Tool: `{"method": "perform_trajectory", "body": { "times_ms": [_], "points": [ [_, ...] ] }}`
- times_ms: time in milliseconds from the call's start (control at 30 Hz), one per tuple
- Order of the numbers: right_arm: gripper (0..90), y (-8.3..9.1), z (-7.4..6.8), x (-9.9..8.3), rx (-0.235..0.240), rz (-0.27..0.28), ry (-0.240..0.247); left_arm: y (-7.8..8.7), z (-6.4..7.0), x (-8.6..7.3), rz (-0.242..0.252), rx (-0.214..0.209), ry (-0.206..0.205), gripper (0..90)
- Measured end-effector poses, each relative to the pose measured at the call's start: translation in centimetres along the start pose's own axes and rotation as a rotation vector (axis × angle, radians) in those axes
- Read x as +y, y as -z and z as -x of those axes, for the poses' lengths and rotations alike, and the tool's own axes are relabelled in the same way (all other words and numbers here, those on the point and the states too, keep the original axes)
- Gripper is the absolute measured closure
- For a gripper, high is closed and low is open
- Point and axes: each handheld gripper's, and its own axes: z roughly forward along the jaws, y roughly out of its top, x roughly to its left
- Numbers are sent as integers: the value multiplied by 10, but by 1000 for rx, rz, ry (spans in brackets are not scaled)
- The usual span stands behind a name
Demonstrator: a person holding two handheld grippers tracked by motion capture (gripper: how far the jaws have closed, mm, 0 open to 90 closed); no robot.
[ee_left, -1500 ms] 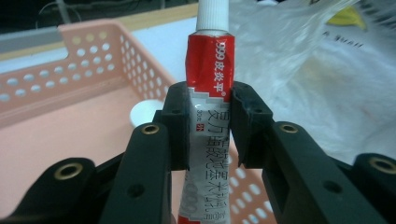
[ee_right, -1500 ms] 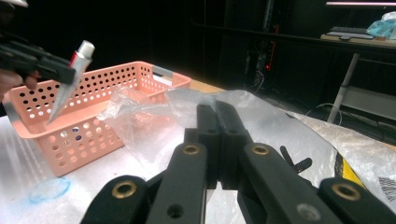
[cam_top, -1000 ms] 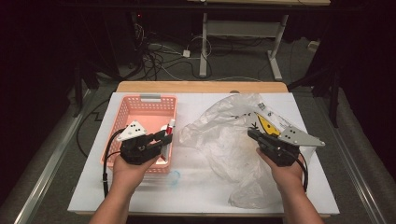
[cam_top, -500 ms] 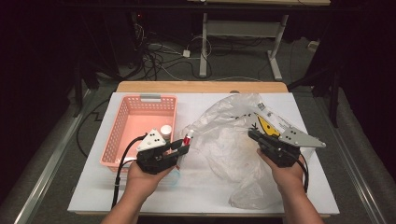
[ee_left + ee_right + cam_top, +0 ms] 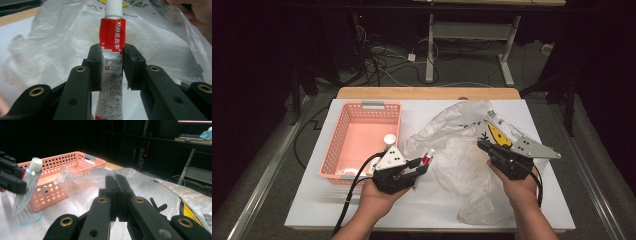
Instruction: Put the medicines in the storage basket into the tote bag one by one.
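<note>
While I look down from the high view, I see my left hand-held gripper holding a red-and-white ointment tube just right of the pink perforated basket, above the white surface, with its tip at the near left edge of the crumpled clear plastic bag. A small white-capped bottle stands inside the basket by its right wall. My right hand-held gripper sits at the bag's right side, pointing left into the plastic, beside the bag's yellow printed patch. Through the left gripper view, the two black jaws are clamped on the ointment tube at its middle, one pad on each flat side; the white cap points up and away toward the plastic bag, and red Chinese lettering runs down the tube. Through the right gripper view, my jaws stand pressed together with a fold of the plastic bag pinched between them, as far as I can tell; farther left, the left hand-held gripper carries the ointment tube in front of the basket.
</note>
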Motion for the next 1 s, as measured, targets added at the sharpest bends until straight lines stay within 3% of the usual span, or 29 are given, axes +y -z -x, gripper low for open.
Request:
{"method": "perform_trajectory", "body": {
  "times_ms": [300,633,1000],
  "points": [
    [900,-1,1,0,4,8,3,-31,6,9,-6,-16,-7,682],
    [900,-2,0,2,7,15,-1,-59,4,13,-23,14,-8,682],
    [900,-1,7,3,6,44,-26,-104,-1,21,-76,37,0,681]
  ]
}}
